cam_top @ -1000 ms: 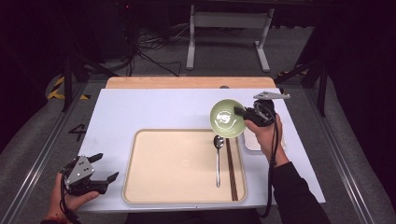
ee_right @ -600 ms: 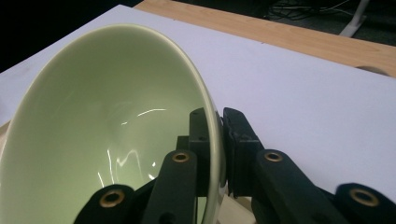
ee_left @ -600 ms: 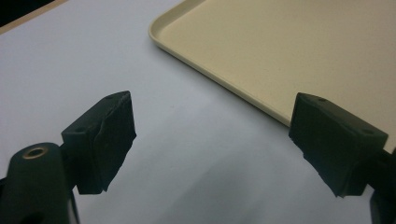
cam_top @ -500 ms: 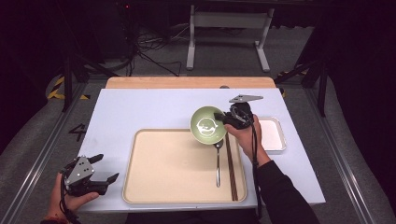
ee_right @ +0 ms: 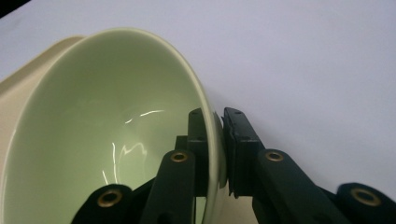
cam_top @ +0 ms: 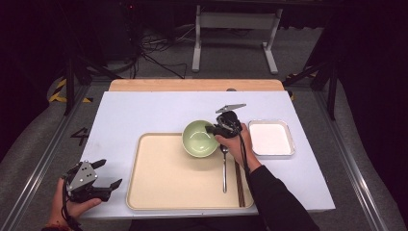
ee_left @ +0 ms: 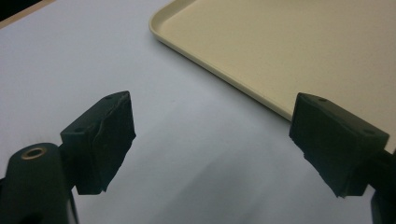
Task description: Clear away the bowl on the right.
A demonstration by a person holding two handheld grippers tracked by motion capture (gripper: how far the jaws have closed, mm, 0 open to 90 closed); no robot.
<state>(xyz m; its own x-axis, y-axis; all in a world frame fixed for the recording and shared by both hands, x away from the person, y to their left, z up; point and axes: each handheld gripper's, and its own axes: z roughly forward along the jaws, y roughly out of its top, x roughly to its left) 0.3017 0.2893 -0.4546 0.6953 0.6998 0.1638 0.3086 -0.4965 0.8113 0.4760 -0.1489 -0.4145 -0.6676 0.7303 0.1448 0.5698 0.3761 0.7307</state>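
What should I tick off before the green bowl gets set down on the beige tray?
1. Grip: right tongs pinch the wall of the glossy pale green bowl, one jaw inside, one outside: ok.
2. Bowl contents: inside looks bare: ok.
3. Landing spot: bowl hangs over the far right part of the flat beige plastic tray; bare tray lies left of it: ok.
4. Nearby things: metal spoon and dark brown chopsticks lie near the bowl's right edge; gap: cannot tell.
5. Left tongs open, off the tray's near left corner: ok.
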